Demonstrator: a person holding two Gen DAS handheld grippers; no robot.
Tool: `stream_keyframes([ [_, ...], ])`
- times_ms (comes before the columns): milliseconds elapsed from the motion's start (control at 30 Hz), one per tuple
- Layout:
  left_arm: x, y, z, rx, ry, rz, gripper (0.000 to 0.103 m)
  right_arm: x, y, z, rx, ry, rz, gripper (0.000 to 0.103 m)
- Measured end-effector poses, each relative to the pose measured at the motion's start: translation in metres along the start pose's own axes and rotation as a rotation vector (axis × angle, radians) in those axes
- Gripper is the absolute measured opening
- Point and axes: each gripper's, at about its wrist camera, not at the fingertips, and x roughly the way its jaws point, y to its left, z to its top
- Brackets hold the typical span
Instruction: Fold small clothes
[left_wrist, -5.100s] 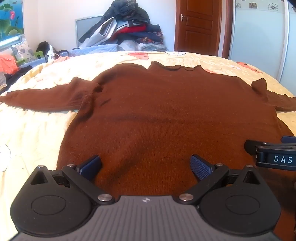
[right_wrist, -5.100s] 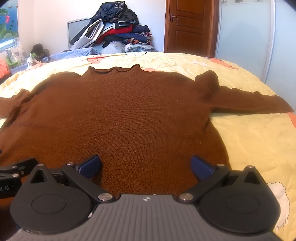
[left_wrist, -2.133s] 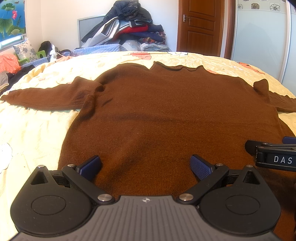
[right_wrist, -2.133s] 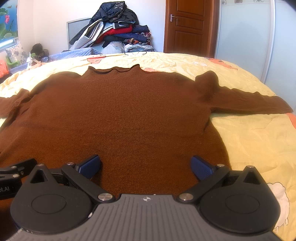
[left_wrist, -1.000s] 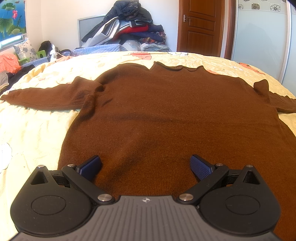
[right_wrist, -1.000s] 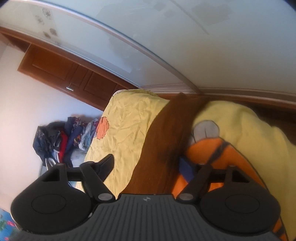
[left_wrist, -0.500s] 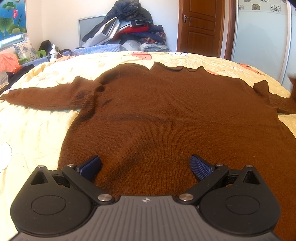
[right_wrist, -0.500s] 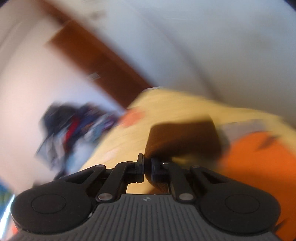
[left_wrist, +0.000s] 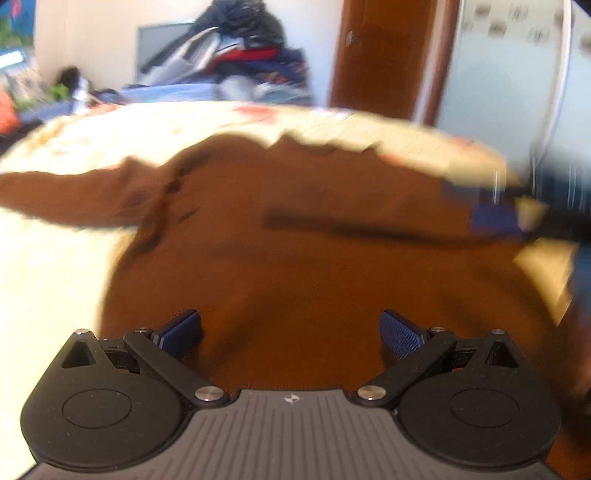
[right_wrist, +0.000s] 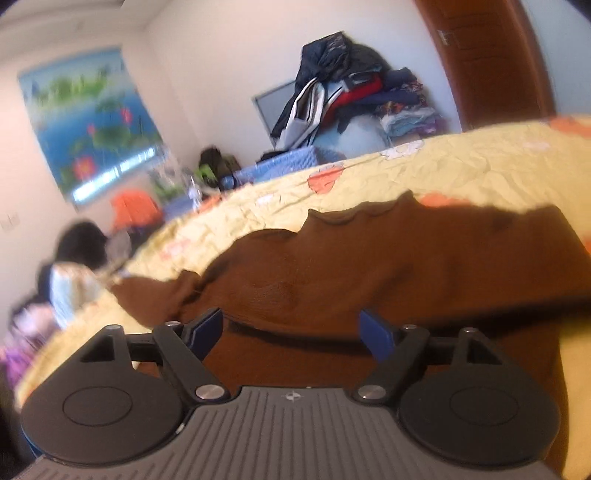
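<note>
While opening over the folded sleeve (right_wrist: 424, 258), right claw (right_wrist: 291, 332) empty; left claw (left_wrist: 290, 332) spread; soft limp sweater (left_wrist: 295, 266), best pinched at bed-edge hem.

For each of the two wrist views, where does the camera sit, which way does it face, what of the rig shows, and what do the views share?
Left wrist: sits behind the left gripper, looking along its spread fingers across the brown sweater toward the door; the right gripper blurs in at right.
Right wrist: sits behind the right gripper, jaws opening with nothing pinched, tilted view over the folded-in sleeve toward the wall picture.
Shared: sweater, yellow bedspread, clothes pile.
</note>
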Motion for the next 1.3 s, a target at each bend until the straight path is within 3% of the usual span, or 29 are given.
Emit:
stream_keyframes([
  [100, 0.022, 0.004, 0.040, -0.093, 0.008, -0.110, 0.103, -0.016, -0.019, -0.017, 0.012, -0.013, -0.086, 0.087],
  [200, 0.062, 0.019, 0.068, -0.231, 0.036, -0.073, 0.103, -0.016, -0.041, -0.031, 0.041, 0.002, -0.138, 0.087],
  [300, 0.103, 0.037, 0.085, -0.390, 0.112, -0.094, 0.102, -0.009, -0.050, -0.037, 0.084, -0.010, -0.120, 0.093],
  [333, 0.106, 0.037, 0.090, -0.396, 0.086, -0.072, 0.099, -0.006, -0.052, -0.039, 0.095, -0.008, -0.118, 0.093],
  [367, 0.111, 0.035, 0.094, -0.399, 0.094, -0.054, 0.081, -0.005, -0.054, -0.040, 0.103, -0.011, -0.114, 0.093],
  [400, 0.117, 0.033, 0.098, -0.395, 0.109, -0.033, 0.049, -0.006, -0.055, -0.040, 0.110, -0.016, -0.110, 0.094],
  [467, 0.125, 0.026, 0.105, -0.345, 0.134, 0.057, 0.007, -0.007, -0.058, -0.043, 0.130, -0.023, -0.096, 0.094],
  [600, 0.121, 0.016, 0.118, -0.204, 0.097, 0.141, 0.005, -0.008, -0.062, -0.042, 0.162, -0.034, -0.075, 0.094],
  [700, 0.091, 0.022, 0.132, -0.115, -0.042, 0.205, 0.004, -0.005, -0.060, -0.041, 0.160, -0.033, -0.076, 0.094],
  [767, 0.075, 0.038, 0.140, -0.121, -0.100, 0.246, 0.004, -0.004, -0.060, -0.040, 0.154, -0.030, -0.078, 0.095],
  [867, 0.075, 0.064, 0.140, -0.134, -0.084, 0.323, 0.004, -0.003, -0.060, -0.040, 0.154, -0.030, -0.075, 0.097],
  [1000, 0.094, 0.088, 0.109, -0.074, -0.025, 0.458, 0.004, -0.002, -0.059, -0.040, 0.150, -0.026, -0.072, 0.098],
  [1100, 0.092, 0.092, 0.092, -0.070, -0.025, 0.478, 0.004, -0.001, -0.058, -0.039, 0.144, -0.023, -0.075, 0.099],
  [1300, 0.060, 0.076, 0.110, -0.039, -0.034, 0.465, 0.008, 0.002, -0.057, -0.035, 0.131, 0.000, -0.077, 0.102],
])
